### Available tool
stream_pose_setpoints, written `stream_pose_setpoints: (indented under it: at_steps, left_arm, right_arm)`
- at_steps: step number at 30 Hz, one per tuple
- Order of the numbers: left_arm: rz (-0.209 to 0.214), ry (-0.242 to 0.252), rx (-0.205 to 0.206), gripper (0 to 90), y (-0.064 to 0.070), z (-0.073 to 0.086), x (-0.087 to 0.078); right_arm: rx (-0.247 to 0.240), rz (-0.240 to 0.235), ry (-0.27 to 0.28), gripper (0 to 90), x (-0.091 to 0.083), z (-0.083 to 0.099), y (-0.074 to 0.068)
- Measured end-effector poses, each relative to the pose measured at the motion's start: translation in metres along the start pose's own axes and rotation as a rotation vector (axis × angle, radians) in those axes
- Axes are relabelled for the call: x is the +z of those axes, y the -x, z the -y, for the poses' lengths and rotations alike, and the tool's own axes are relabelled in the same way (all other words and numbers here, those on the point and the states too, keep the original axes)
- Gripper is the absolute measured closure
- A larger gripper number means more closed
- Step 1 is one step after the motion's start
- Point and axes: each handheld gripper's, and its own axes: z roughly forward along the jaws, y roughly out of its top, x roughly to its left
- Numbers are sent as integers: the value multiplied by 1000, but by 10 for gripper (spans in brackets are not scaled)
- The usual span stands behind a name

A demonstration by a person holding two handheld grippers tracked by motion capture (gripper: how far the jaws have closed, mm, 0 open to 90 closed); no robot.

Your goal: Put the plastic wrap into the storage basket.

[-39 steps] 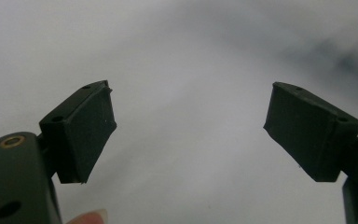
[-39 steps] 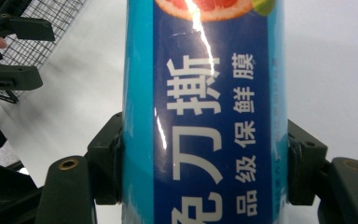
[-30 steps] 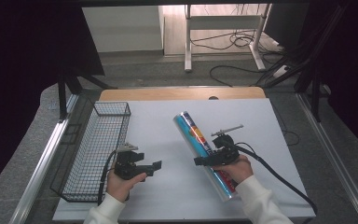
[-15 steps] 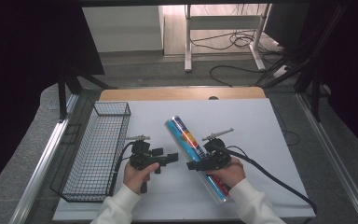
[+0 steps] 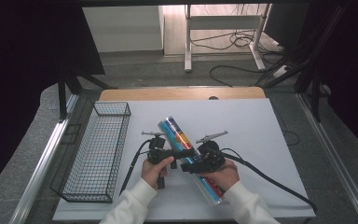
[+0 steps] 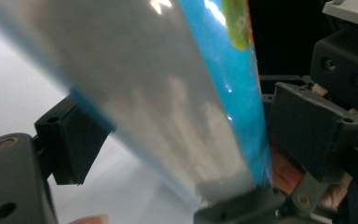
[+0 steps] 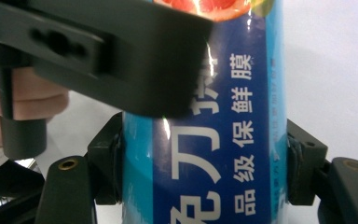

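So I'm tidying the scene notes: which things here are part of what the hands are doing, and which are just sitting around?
In use:
- blue cling-film box, lying on the white table
- right gripper, shut on the box
- left gripper, fingers around the box, not clearly clamped

Lying about:
- black wire basket, apart at the table's left, nothing in it

From my left gripper view the roll [image 6: 168, 93] is a blurry smear, its ends cut off; can't tell what's behind it
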Motion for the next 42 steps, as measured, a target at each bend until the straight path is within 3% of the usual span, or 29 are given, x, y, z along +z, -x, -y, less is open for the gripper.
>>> stream_pose_setpoints:
  at_steps: [3, 4, 7, 8, 12, 14, 23, 28, 32, 39, 42]
  left_arm:
    - [12, 0, -10, 181, -2, 0, -1]
    - [37, 3, -41, 196, -5, -1, -2]
    - [43, -2, -67, 220, -7, -2, -2]
    - [64, 13, -97, 220, -10, -3, -4]
    - [63, 20, -88, 270, -9, -3, -6]
    - [84, 28, -101, 288, -8, -5, -10]
    - [81, 24, -68, 314, -1, -10, -18]
    - [89, 23, -41, 319, 3, -13, -23]
    - [96, 34, -32, 320, 4, -17, -33]
    - [102, 80, -53, 321, 0, -21, -56]
    - [85, 93, -51, 321, 0, -24, -67]
  right_arm:
    - [-11, 10, 2, 318, 1, 0, -2]
    - [-13, 18, 4, 318, 1, -1, -3]
    - [-18, 21, 4, 318, 2, -1, -4]
    - [-20, 24, 3, 318, 3, -1, -4]
    - [-20, 19, 8, 317, 4, -1, -5]
    - [-21, 11, 17, 316, 4, -1, -5]
    - [-19, -38, 53, 303, 0, -3, -7]
    - [-17, -100, 80, 203, -4, -6, -7]
    - [-31, -88, 117, 105, -20, -8, -10]
    - [-64, -77, 178, 85, -54, -3, -5]
    - [-63, -39, 192, 88, -66, 3, 5]
